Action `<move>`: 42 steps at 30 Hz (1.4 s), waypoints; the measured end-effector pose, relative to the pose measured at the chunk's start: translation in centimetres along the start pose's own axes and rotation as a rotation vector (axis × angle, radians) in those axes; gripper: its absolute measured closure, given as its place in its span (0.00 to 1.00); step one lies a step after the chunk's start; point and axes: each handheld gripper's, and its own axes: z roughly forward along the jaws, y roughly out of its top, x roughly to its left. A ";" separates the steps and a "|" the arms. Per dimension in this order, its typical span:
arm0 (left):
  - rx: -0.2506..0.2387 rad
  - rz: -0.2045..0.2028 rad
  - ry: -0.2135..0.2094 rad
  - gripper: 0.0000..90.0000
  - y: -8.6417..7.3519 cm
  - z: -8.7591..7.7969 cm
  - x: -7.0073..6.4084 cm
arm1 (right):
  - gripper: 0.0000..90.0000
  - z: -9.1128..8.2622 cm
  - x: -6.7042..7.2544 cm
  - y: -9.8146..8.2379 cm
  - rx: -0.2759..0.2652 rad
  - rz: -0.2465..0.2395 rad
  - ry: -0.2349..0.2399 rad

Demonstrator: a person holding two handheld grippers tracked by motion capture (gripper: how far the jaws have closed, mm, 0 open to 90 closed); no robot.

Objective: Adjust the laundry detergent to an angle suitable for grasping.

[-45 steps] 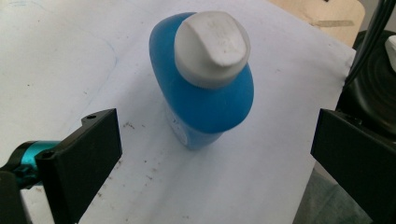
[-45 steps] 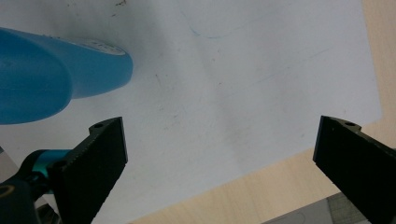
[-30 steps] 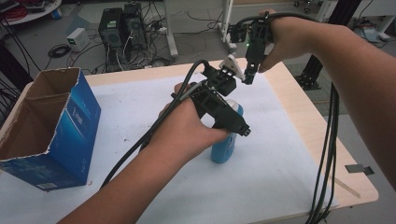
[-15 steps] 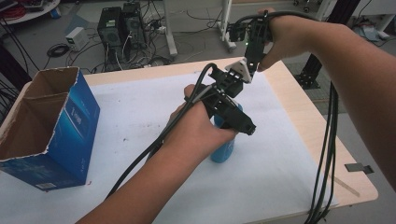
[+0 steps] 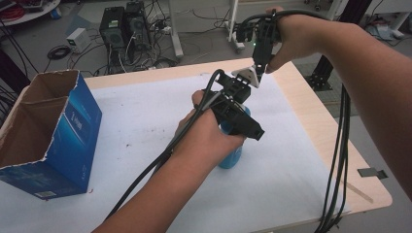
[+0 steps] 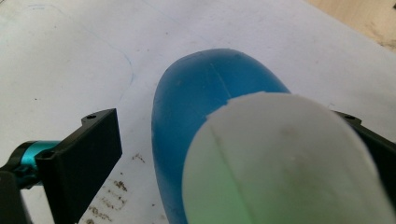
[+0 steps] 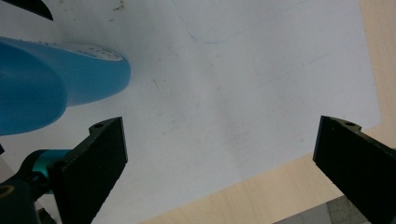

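Note:
A blue bottle [image 5: 231, 158] with a white cap stands upright on the white-covered table [image 5: 145, 111]. My left gripper [image 5: 241, 127] comes down over it from above. In the left gripper view the white cap [image 6: 285, 158] and blue body [image 6: 205, 93] sit between the jaws of my left gripper [image 6: 224, 117], which is open; the left jaw stands apart from the bottle, and the right jaw lies close behind the cap. My right gripper [image 5: 259, 65] hangs high over the table's far side. It is open [image 7: 223, 123] with nothing between the jaws, and the bottle [image 7: 56, 88] lies off to its left.
A torn blue cardboard box [image 5: 53, 126] stands open at the table's left edge. Bare wood [image 5: 311, 111] shows along the right and far edges. Cables [image 5: 340, 160] hang down at the right. Computer cases and wires sit on the floor beyond.
My left hand has shifted slightly right and turned over the bottle, bringing its grey plate up near the right gripper. The right gripper has hardly moved.

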 end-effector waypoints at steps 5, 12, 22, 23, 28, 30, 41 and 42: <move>0.007 0.003 0.002 0.02 0.0 0.2 0.0 | 0.02 0.0 -0.1 -0.1 -0.001 0.003 -0.001; 0.010 0.007 0.005 0.07 0.0 0.2 -0.1 | 0.02 0.1 0.0 -0.1 0.006 0.011 0.000; 0.008 0.008 0.014 0.11 0.1 0.2 -0.1 | 0.02 0.2 -0.1 -0.1 0.002 0.008 0.000; 0.009 0.008 0.014 0.12 0.1 0.2 -0.1 | 0.02 0.1 -0.1 -0.1 0.002 0.009 -0.001; 0.013 0.010 0.017 0.15 0.1 0.2 -0.2 | 0.02 0.1 -0.1 0.0 -0.001 0.009 0.000; 0.013 0.010 0.017 0.17 0.1 0.2 -0.2 | 0.02 0.1 -0.1 0.0 0.000 0.004 0.000; 0.018 0.005 0.039 0.19 0.1 0.2 -0.2 | 0.02 0.1 -0.1 -0.1 -0.004 0.000 -0.002; 0.017 0.005 0.040 0.19 0.1 0.2 -0.2 | 0.02 0.1 0.0 -0.1 -0.002 0.007 -0.002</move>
